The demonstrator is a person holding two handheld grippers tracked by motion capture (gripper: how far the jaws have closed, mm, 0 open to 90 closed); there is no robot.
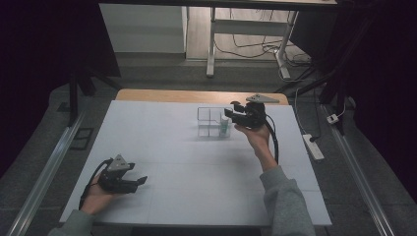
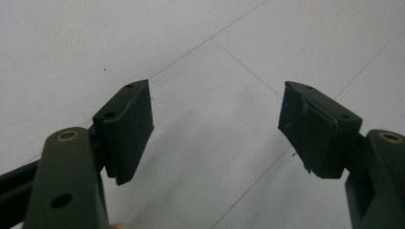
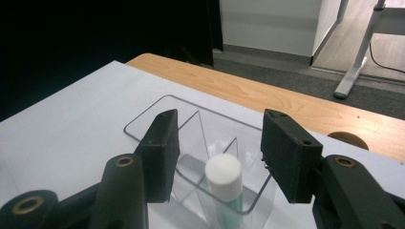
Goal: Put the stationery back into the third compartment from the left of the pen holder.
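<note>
A clear divided box (image 1: 209, 120) stands at the far middle of the white table top (image 1: 187, 167). A small bottle with a white cap and green body (image 1: 225, 127) stands upright in its near right compartment. My right gripper (image 1: 231, 110) hovers just over that corner. In the right gripper view its jaws (image 3: 219, 138) are open on either side of the bottle cap (image 3: 223, 174), with a gap on each side, above the box rim (image 3: 210, 110). My left gripper (image 1: 142, 181) rests low at the near left, open (image 2: 217, 129), with bare table between its pads.
A wooden table edge (image 1: 196, 96) shows beyond the white top. A power strip (image 1: 313, 146) and cables lie on the floor at the right. Another desk's legs (image 1: 211, 49) stand farther back. A metal rail (image 1: 44, 172) runs along the left.
</note>
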